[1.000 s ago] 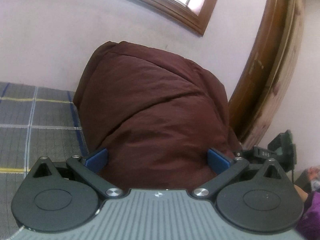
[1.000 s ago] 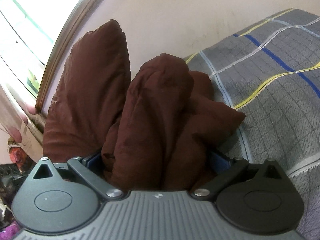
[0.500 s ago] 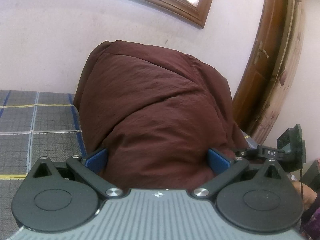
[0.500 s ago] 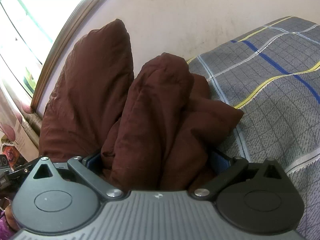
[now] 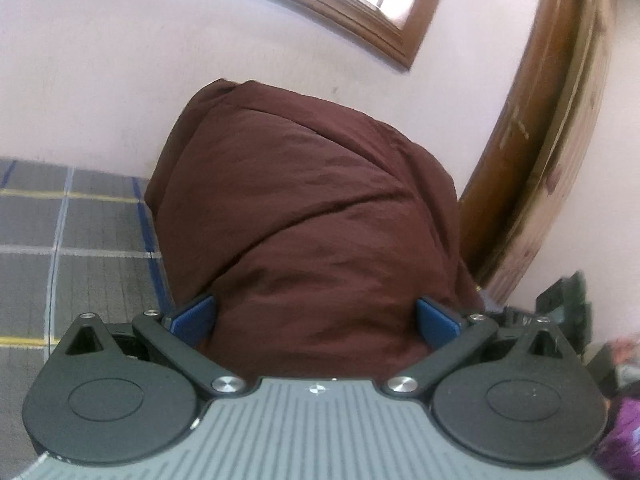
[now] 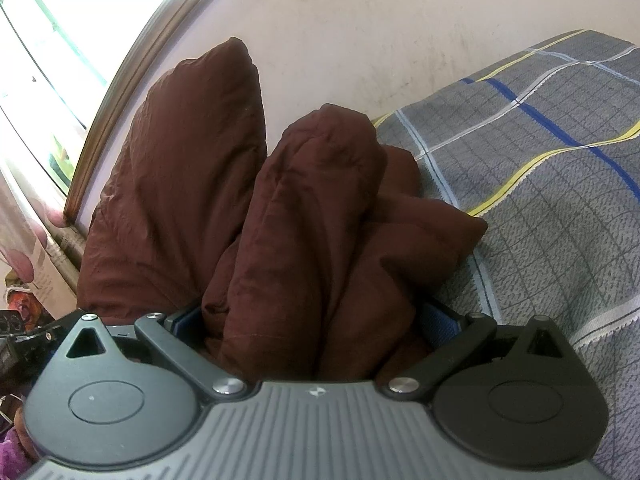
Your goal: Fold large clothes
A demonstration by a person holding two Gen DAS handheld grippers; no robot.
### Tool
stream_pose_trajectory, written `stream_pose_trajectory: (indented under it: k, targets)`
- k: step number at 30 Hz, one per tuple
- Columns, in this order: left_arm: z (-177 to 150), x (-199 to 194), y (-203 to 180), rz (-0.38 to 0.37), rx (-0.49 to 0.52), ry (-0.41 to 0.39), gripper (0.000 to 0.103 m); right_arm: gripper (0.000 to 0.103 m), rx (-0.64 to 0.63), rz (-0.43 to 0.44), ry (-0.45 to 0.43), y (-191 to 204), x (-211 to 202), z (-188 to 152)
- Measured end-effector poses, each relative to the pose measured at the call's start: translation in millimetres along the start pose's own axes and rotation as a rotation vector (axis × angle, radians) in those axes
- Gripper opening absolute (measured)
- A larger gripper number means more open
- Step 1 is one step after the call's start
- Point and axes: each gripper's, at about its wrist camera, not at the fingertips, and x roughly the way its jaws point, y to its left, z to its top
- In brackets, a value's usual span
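Note:
A large dark maroon garment [image 5: 312,208] fills the space between the blue pads of my left gripper [image 5: 316,316], which is shut on a thick bunch of it and holds it up above the bed. In the right wrist view the same maroon garment [image 6: 304,216] is bunched in folds between the pads of my right gripper [image 6: 316,320], which is shut on it. A second raised part of the garment [image 6: 176,168] stands to the left, where the other gripper holds it. The fingertips are mostly hidden by cloth.
A bed with a grey checked sheet [image 5: 72,248] with blue, yellow and white lines lies below; it also shows in the right wrist view [image 6: 540,200]. A pale wall [image 5: 120,80], a wood-framed window [image 5: 360,12] and a wooden door frame [image 5: 532,152] are close behind.
Both grippers keep their hold on the garment. The left view has shifted slightly; the cloth stays bunched and lifted. The right gripper has lifted and tilted a little.

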Motion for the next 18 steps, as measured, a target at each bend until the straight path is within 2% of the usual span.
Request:
stream_pose_trajectory:
  k: [4, 7, 12, 14, 18]
  targets:
    - [3.3, -9.1, 40.3, -0.089, -0.219, -0.012, 0.103, 0.103, 0.001, 0.004, 0.0, -1.0, 0.1, 0.2]
    - [3.5, -3.3, 61.4, -0.098, -0.309, 0.047, 0.103, 0.103, 0.002, 0.007, -0.001, -1.4, 0.3, 0.0]
    - [-0.4, 18.0, 63.9, -0.203, -0.304, 0.15, 0.103, 0.103, 0.003, 0.009, 0.0, -0.8, 0.4, -0.8]
    - [-2.2, 24.7, 65.7, -0.211, -0.288, 0.149, 0.103, 0.103, 0.005, 0.011, 0.002, -0.9, 0.6, -0.8]
    - [-5.0, 41.0, 76.5, -0.285, -0.299, 0.157, 0.103, 0.103, 0.016, 0.022, 0.015, -2.6, 2.1, 1.3]
